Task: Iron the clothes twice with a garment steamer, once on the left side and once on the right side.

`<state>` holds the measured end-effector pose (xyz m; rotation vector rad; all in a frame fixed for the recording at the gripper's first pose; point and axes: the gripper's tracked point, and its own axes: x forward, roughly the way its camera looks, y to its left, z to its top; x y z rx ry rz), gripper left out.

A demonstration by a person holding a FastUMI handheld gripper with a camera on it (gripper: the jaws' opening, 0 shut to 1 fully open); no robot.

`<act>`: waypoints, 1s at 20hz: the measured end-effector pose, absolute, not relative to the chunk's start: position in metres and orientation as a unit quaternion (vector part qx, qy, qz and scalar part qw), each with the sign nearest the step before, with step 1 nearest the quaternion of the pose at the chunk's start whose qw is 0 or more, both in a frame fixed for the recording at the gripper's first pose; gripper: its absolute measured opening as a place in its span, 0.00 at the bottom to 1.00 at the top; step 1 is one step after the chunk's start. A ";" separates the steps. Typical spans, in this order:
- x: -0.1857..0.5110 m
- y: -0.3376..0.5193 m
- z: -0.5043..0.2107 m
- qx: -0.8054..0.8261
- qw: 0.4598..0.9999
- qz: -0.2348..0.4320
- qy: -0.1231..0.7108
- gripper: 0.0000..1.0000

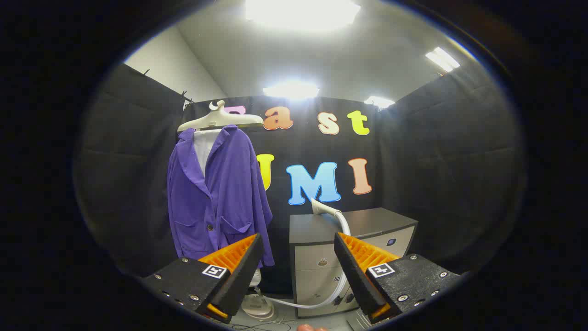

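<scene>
Against black cloth, the gripper point(298, 248) hangs open and empty; reaching the steamer head point(318, 206) at twelve o'clock risks snagging its hose point(342, 280).

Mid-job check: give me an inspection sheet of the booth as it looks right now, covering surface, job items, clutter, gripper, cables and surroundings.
Surface: dark cabinet top, bare apart from the steamer head.
Job's things: purple jacket hanging on a pale hanger, well beyond the fingers; steamer head resting on the cabinet's top; steamer base on the floor below the jacket.
Clutter: nothing seen.
Gripper: gripper open, fingers spread wide, holding nothing, aimed at the cabinet's left edge.
Cables: white hose running from the head down the cabinet front to the base; thin wires on the floor.
Surroundings: black cloth walls, bright ceiling lights.
</scene>
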<state>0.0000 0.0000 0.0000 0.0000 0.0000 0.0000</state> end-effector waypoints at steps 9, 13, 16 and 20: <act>-0.009 0.004 -0.003 -0.010 1.000 0.007 0.002 0.95; -0.013 0.007 -0.004 -0.009 1.000 0.011 0.001 0.95; -0.012 0.007 -0.005 -0.007 1.000 0.011 0.002 0.95; -0.006 0.002 -0.007 -0.007 1.000 0.006 0.008 0.95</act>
